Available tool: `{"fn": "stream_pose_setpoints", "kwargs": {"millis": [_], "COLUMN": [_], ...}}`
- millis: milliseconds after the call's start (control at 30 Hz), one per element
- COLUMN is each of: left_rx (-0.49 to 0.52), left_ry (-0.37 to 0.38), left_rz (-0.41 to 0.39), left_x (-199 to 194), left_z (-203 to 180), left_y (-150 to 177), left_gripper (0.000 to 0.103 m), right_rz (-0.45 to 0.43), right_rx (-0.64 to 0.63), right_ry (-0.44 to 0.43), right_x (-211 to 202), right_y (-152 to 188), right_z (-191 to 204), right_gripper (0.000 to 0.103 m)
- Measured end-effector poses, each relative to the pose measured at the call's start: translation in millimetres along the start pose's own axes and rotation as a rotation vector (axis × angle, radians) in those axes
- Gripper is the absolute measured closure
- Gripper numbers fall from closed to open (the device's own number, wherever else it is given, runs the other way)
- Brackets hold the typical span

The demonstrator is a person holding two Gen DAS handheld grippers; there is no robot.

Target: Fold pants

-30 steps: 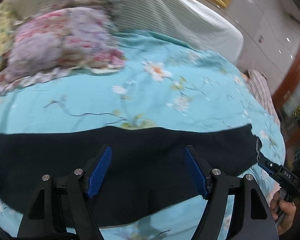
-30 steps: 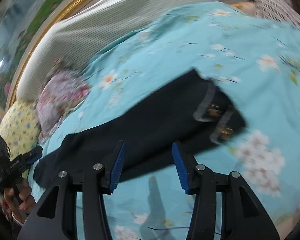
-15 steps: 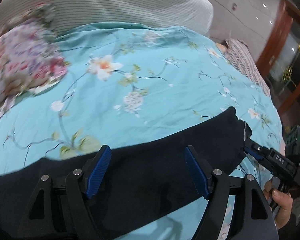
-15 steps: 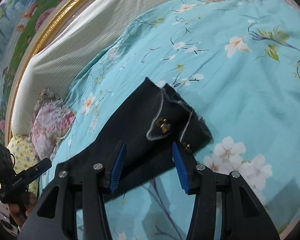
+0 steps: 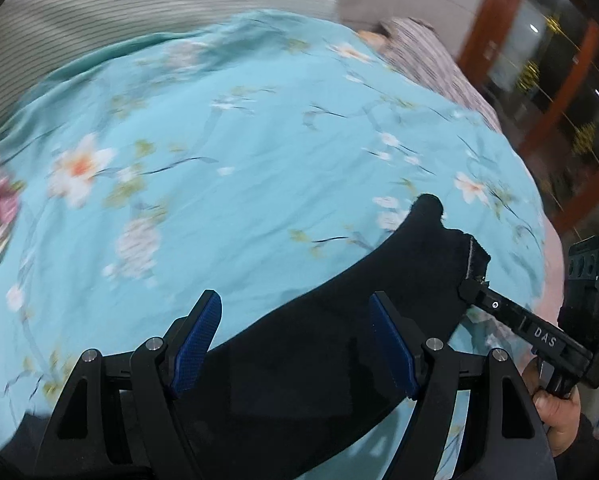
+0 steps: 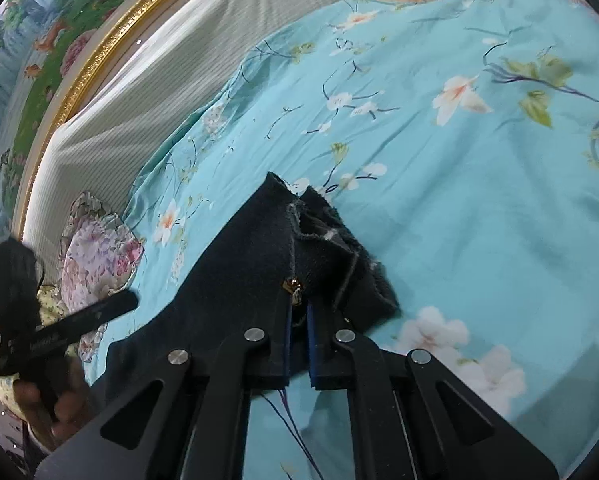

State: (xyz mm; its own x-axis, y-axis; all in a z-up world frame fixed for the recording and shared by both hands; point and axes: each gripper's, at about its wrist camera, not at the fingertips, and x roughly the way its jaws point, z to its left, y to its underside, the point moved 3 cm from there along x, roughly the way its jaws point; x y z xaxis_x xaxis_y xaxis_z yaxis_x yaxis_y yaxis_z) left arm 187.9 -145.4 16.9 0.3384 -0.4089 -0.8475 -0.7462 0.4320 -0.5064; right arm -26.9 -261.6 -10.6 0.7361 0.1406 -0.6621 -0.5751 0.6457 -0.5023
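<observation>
Pants: dark navy fabric pants [image 6: 235, 280] lie stretched on the bed; in the right wrist view they run from lower left to frame centre, in the left wrist view [image 5: 339, 340] from bottom centre to the right-hand middle.
Waist end: frayed pale-edged hem and a small brass fastener [image 6: 293, 284] sit just above the right gripper's jaws, frame centre.
Right gripper: black two-finger tool with blue pads [image 6: 298, 336], bottom centre of its own view; jaws have just been closing and are now pressed together on a fold of the pants' waist edge. In the left wrist view [image 5: 469, 292] its tip meets the cloth at right of centre.
Left gripper: matching black tool with blue pads [image 5: 295, 346], bottom centre of its view; jaws spread wide above the dark cloth, pinching nothing.
Right hand: grips the tool's handle [image 5: 555, 412], lower right of the left wrist view.
Left hand: blurred, lower left of the right wrist view [image 6: 55, 404].
Bed: turquoise floral sheet [image 6: 459, 200] under the pants, filling most of both views.
Pillow: pink-and-lilac floral pillow [image 6: 95, 252], left of frame, near the leg end.
Headboard: pale ribbed upholstered panel [image 6: 171, 80], upper left.
Picture: gold-framed floral painting [image 6: 39, 40], far upper left.
</observation>
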Motion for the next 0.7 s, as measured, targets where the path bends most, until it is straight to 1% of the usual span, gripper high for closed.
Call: {"fn": "stream_pose_setpoints", "kwargs": {"millis": [100,200,300,367,433,633,700], "left_rx": [0.076,0.153,0.198,0.227,0.241,0.249,0.264], "left_ry": [0.025,0.047,0.041,0.036,0.037,0.123,0.124], "left_rz": [0.033,0.076,0.113,0.133,0.149,0.211,0.213], "left_x": [18.3,39.8,56.3,67.0,76.0,92.8,93.7], "left_z": [-24.4,-47.3,-56.7,-61.7,-64.8,-74.8,-78.7], "left_y": [-8.5,-12.6,-14.7,-17.3,-21.0,-28.8,-29.8], "left_gripper": [0.027,0.027,0.027,0.027,0.027,0.027,0.027], "right_rz": [-0.009,0.016,-0.003,-0.01,-0.005,0.015,0.021], "right_rx": [0.013,0.036,0.015,0.013,0.028,0.051,0.068], "right_ry": [0.01,0.01,0.056,0.065,0.062,0.045,0.033], "right_x": [-8.5,-7.7,-12.4,-15.6,-15.9,-15.6,-17.2], "right_y": [-1.0,-0.9,-1.8,-3.2,-4.2,-5.3,-5.6], "right_z": [-8.7,-15.3,-16.8,-20.4,-25.8,-33.3,-34.4], "right_gripper": [0.096,0.095,0.09,0.089,0.088,0.087,0.085]}}
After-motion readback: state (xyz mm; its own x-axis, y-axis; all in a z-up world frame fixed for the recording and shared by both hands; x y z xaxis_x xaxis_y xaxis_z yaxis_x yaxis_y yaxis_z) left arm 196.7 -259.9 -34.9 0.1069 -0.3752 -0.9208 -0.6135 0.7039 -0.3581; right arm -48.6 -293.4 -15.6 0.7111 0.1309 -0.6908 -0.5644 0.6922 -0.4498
